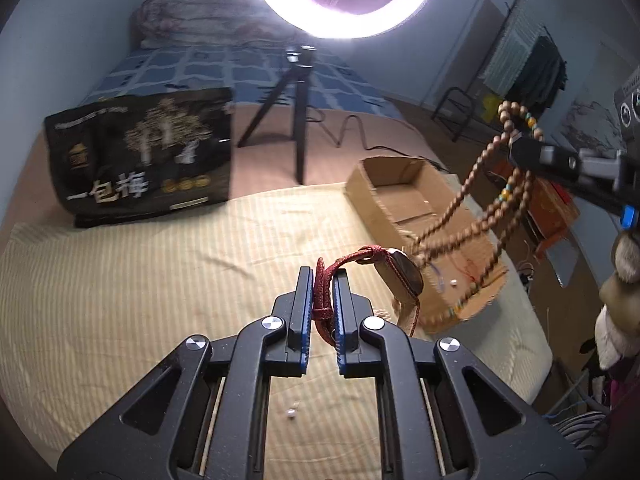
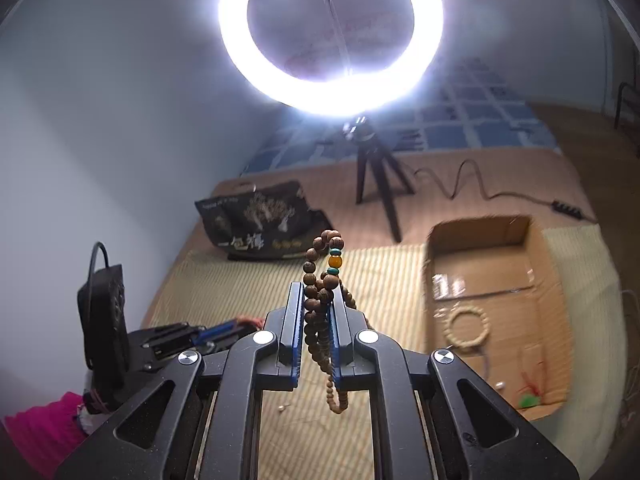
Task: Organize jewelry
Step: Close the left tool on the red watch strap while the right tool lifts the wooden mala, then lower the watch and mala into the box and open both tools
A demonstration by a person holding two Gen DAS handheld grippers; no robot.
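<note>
left gripper [image 1: 323, 280]: clamped on watch [image 1: 404, 276] strap, watch hangs right of jaws
right gripper [image 2: 316, 300]: clamped on beads [image 2: 320, 280], loops dangling
box [image 2: 540, 264]: ahead-right of both; right gripper likely nearer

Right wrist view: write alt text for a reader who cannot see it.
The right gripper is shut on a string of brown wooden beads, its loops hanging down between the jaws above a striped cloth. To the right lies an open cardboard box holding a pale bead ring; a lit ring lamp glares above.
</note>
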